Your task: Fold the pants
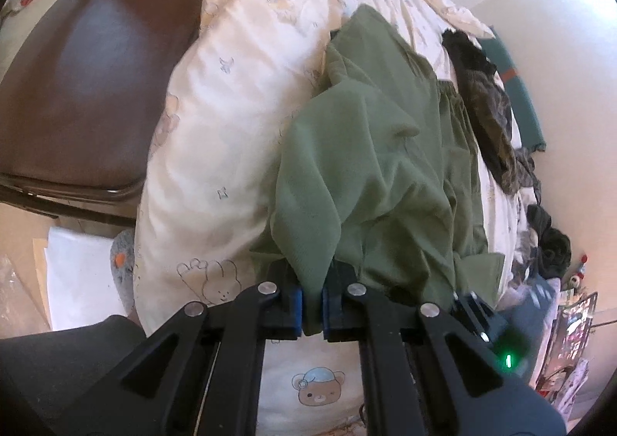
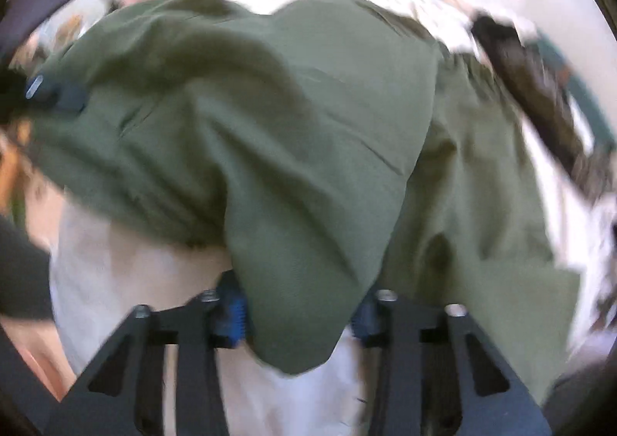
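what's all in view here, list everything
pants: one, green, draped over the duvet, an edge in each gripper
duvet: one, cream with bear print, on the bed
chair: one, brown seat, left of the bed
dark clothes: a pile, black and grey, right of the pants
teal cloth: one, by the wall
left gripper: black, blue pads, shut on the pants
right gripper: black, blue pads, a fold of pants between the pads

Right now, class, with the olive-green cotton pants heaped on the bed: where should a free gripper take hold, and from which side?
Grip the olive-green cotton pants at the gathered elastic waistband, coming from the side of the dark clothes pile. That edge lies exposed and firm, probably easier to pinch than the bunched middle. The left gripper already pinches the near edge.
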The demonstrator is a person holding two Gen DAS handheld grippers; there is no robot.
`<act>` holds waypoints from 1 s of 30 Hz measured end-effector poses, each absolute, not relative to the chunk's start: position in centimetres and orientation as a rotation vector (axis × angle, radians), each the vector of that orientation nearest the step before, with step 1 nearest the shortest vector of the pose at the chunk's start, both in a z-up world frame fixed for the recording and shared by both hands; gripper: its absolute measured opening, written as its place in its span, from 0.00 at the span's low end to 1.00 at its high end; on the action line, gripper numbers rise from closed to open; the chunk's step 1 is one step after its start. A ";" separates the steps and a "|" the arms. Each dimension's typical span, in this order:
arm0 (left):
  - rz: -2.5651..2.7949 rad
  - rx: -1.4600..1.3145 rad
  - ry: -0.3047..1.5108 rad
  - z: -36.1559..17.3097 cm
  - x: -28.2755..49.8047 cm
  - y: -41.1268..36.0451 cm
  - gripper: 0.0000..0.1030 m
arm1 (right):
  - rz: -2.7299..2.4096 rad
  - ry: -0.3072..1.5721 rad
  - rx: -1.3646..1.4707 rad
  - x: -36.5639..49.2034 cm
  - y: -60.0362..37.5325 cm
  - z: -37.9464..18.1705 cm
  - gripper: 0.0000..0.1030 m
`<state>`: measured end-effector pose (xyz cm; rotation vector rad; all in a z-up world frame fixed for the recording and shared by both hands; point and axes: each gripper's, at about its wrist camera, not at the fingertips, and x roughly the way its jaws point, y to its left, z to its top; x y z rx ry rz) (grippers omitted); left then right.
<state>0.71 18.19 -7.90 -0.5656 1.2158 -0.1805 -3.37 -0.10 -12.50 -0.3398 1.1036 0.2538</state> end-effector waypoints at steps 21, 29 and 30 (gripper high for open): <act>-0.007 -0.391 1.351 -9.3 0.3 17.3 0.53 | 0.452 1.278 0.420 -2.7 -14.8 -8.2 0.36; -0.104 -0.613 1.133 -6.3 0.7 19.5 0.68 | 0.413 1.348 0.694 0.1 -13.3 -13.0 0.59; -0.089 -0.592 1.158 -6.8 1.4 19.1 0.68 | 0.423 1.357 0.692 0.4 -12.7 -13.6 0.56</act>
